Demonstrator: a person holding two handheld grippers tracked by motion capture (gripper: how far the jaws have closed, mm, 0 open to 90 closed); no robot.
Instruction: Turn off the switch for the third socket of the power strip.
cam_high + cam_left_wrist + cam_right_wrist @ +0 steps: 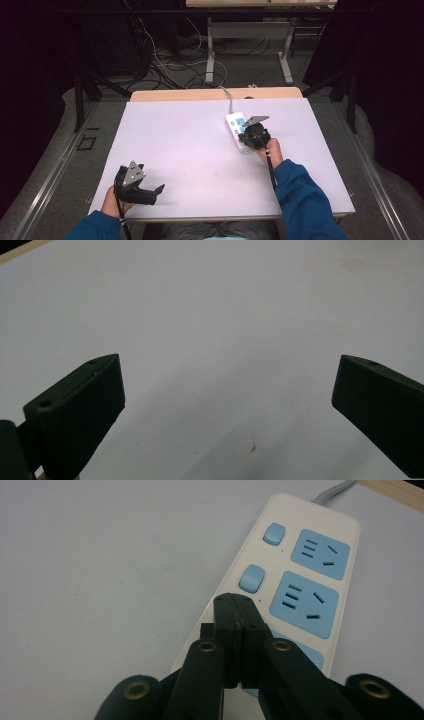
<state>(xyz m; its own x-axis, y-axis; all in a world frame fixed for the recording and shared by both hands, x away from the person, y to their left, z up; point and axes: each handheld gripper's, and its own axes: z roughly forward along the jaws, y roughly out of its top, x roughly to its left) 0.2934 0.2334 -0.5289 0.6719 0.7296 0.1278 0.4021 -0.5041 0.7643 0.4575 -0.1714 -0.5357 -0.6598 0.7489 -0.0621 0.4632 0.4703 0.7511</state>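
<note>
A white power strip [280,575] with blue sockets and blue switches lies on the table's right half [235,125], its grey cable running toward the far edge. My right gripper [235,602] is shut, jaws pressed together with nothing between them. Its tip sits over the strip's near part, just below the second switch [251,578]; whatever lies under the tip is hidden. In the high view the right gripper [254,134] covers the strip's near end. My left gripper [150,192] rests near the table's front left, wide open and empty, with only bare tabletop between its fingers [80,410].
The white tabletop [190,145] has a wooden strip along its far edge. Beyond it stand a table frame and tangled cables on the floor [170,65]. A small brown mark [254,447] shows on the surface by the left gripper.
</note>
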